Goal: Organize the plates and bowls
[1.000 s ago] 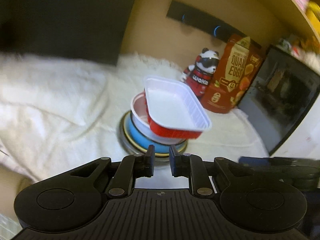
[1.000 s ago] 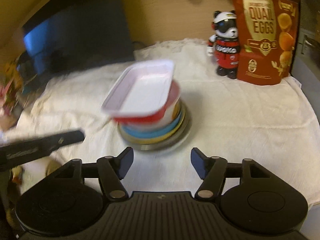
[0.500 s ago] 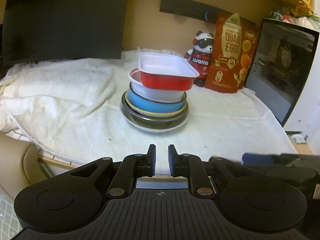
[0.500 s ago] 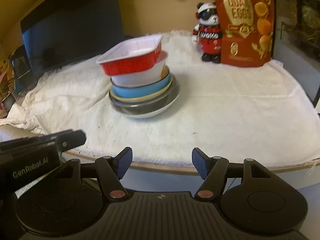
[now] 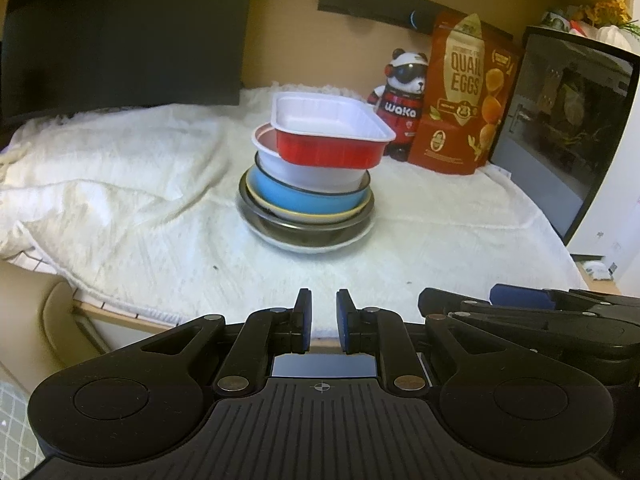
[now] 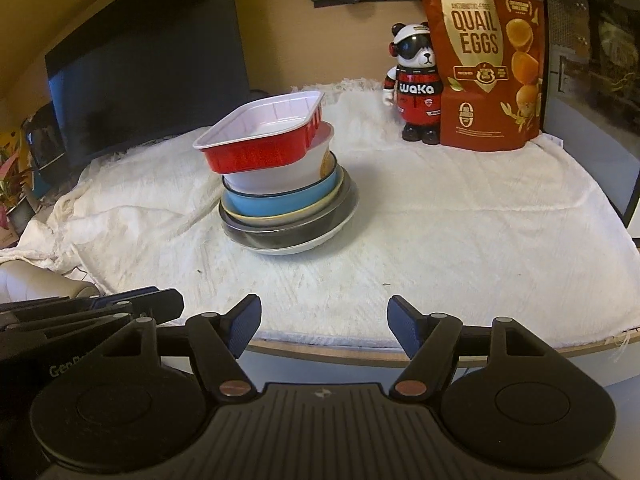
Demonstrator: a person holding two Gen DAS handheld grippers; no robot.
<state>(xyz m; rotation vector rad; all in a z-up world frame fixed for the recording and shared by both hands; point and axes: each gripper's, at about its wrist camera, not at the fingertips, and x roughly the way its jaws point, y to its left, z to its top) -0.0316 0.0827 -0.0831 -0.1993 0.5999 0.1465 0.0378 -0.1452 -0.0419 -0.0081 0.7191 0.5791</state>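
Observation:
A stack of dishes stands on the white cloth: a red rectangular tray [image 5: 330, 148] [image 6: 260, 154] with a white inside sits tilted on top of a white bowl [image 5: 316, 174] [image 6: 280, 176], a blue bowl [image 5: 296, 198] [image 6: 276, 202], a yellow-rimmed plate [image 6: 280, 220], a dark metal bowl [image 5: 304, 230] [image 6: 292, 232] and a white plate at the bottom. My left gripper [image 5: 322, 314] is nearly shut and empty, well short of the stack by the table's front edge. My right gripper [image 6: 322, 322] is open and empty, also back at the front edge.
A panda figure [image 5: 402, 120] [image 6: 418, 100] and a red quail-egg bag [image 5: 466, 96] [image 6: 488, 64] stand at the back right. A dark monitor [image 5: 120, 40] is at the back left, a black appliance [image 5: 568, 120] at the right. The table's front edge [image 6: 360, 350] is right before me.
Both grippers have pulled back and lower, away from the stack, to the table's front edge. The stack has not moved. The grippers' openings are unchanged.

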